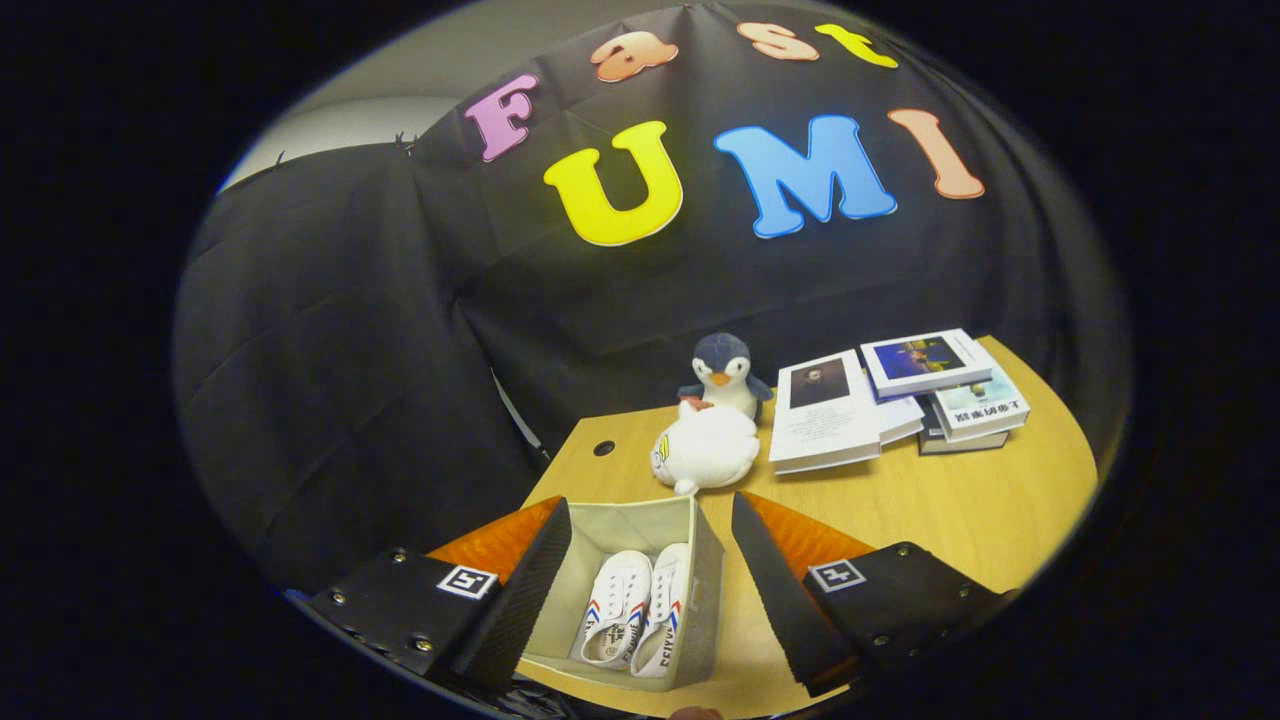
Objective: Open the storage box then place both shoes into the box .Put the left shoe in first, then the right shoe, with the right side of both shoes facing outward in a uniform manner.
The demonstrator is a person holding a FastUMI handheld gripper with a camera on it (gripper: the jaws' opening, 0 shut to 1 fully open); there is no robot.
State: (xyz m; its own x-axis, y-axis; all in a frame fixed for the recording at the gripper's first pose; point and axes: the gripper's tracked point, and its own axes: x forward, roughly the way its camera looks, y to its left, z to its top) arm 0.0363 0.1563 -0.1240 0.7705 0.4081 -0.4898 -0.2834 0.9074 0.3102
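With both white canvas shoes (pixel 638 612) lying side by side inside the open beige fabric storage box (pixel 706 560), the gripper (pixel 650 590) is hovering wide and empty above, suggesting only withdrawal is left.

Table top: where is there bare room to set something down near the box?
The table is bare between the storage box and the books. A smaller patch lies by the cable hole, beside the white plush. It is crowded around both plush toys, including the penguin. The gripper is open, both shoes boxed between its fingers.
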